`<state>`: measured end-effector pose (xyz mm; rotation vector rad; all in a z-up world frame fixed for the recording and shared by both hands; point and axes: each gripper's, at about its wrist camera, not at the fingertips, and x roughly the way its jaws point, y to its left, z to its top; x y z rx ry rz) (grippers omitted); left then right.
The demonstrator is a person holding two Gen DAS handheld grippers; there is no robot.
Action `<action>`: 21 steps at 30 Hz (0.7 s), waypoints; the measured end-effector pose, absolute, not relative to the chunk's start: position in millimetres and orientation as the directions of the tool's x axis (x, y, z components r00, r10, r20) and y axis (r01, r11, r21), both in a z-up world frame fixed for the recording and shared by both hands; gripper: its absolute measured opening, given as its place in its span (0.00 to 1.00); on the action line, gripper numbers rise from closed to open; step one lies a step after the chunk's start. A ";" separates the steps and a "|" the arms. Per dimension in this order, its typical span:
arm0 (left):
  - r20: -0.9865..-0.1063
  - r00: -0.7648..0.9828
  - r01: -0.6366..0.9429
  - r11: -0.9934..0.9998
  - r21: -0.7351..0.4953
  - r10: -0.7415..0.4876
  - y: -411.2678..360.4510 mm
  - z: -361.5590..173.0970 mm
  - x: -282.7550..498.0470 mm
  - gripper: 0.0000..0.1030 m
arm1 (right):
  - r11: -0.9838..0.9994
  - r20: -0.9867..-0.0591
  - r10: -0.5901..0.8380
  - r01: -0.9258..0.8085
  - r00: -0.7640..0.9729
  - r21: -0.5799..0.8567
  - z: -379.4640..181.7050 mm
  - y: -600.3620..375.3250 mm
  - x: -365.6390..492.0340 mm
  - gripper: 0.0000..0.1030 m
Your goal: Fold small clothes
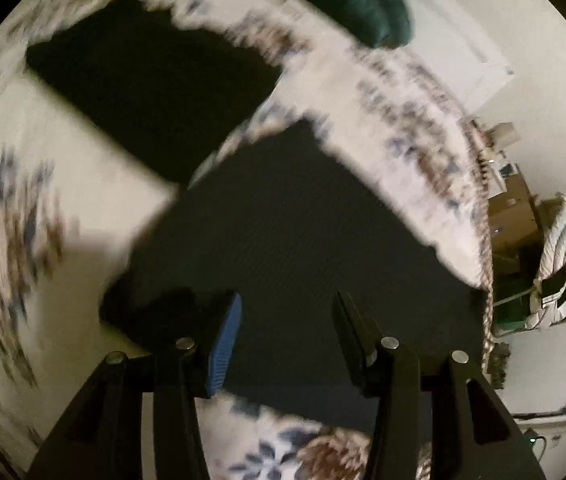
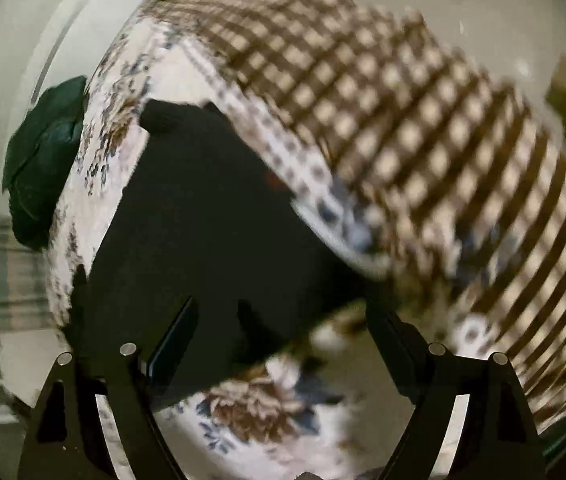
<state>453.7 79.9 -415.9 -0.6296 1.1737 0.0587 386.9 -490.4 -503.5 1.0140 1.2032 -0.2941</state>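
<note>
Two black hand-held grippers are hanging over a dark, flat knit garment (image 1: 283, 240) lying on a floral-printed bedspread (image 1: 23, 220) near its fringed edge. Left gripper (image 1: 287, 312) and right gripper (image 2: 279, 320) are both released, gripping nothing. Next fold is probably calling for pinching matching corners squarely, lifting evenly, avoiding the dark green bundle (image 2: 43, 160).

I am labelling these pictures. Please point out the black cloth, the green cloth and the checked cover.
black cloth (image 1: 283, 232): left wrist view, its flat middle.
green cloth (image 2: 43, 160): right wrist view, its crumpled middle.
checked cover (image 2: 423, 120): right wrist view, its brown checks.
</note>
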 end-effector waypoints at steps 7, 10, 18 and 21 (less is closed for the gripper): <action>-0.844 0.434 -0.499 0.696 -0.516 -0.315 93.9 -483.5 441.0 0.43 | 0.296 -0.720 0.478 0.679 0.503 0.671 -586.2 -488.7 385.3 0.94; -0.834 0.445 -0.531 0.654 -0.539 -0.326 95.7 -492.5 448.4 0.43 | 0.180 -0.649 0.461 0.652 0.605 0.736 -606.8 -494.4 384.0 1.00; -0.769 0.562 -0.536 0.574 -0.619 -0.304 113.0 -470.3 395.0 0.55 | 0.201 -0.593 0.463 0.573 0.659 0.794 -604.0 -485.9 386.9 1.00; -0.754 0.589 -0.573 0.506 -0.644 -0.293 120.7 -490.4 398.0 0.59 | 0.225 -0.603 0.475 0.574 0.641 0.787 -602.7 -481.0 386.3 1.00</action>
